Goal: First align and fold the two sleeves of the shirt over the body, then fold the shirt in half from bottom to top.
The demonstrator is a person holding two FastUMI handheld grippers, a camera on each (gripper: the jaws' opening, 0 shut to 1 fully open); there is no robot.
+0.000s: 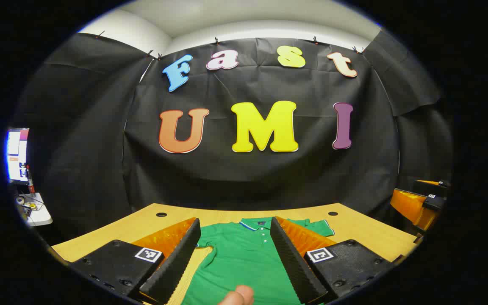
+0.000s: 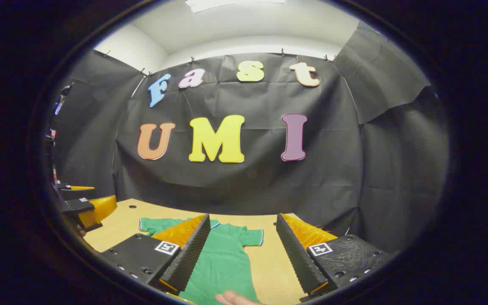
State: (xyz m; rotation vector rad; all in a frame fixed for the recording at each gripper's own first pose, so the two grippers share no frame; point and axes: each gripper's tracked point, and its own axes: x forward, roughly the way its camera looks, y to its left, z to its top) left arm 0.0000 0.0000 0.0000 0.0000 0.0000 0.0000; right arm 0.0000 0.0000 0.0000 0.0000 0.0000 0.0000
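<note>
Lying flat on the table (image 1: 367, 231), green polo shirt (image 1: 244, 258), unlabelled; both tongs (image 1: 235, 258) (image 2: 242, 258) wide apart above.

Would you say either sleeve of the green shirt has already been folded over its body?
No, in the right gripper view the green shirt lies flat on the table with both sleeves spread outward.

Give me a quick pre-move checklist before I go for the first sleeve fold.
1. Green shirt lies flat on the table, collar away from the grippers: ok.
2. Sleeves spread out, unfolded: ok, none folded yet.
3. Left gripper open, holding nothing: ok.
4. Right gripper open, holding nothing: ok.
5. Bottom hem lying straight: cannot tell.
6. Fingertip at the near edge, over the shirt: not ok.
</note>
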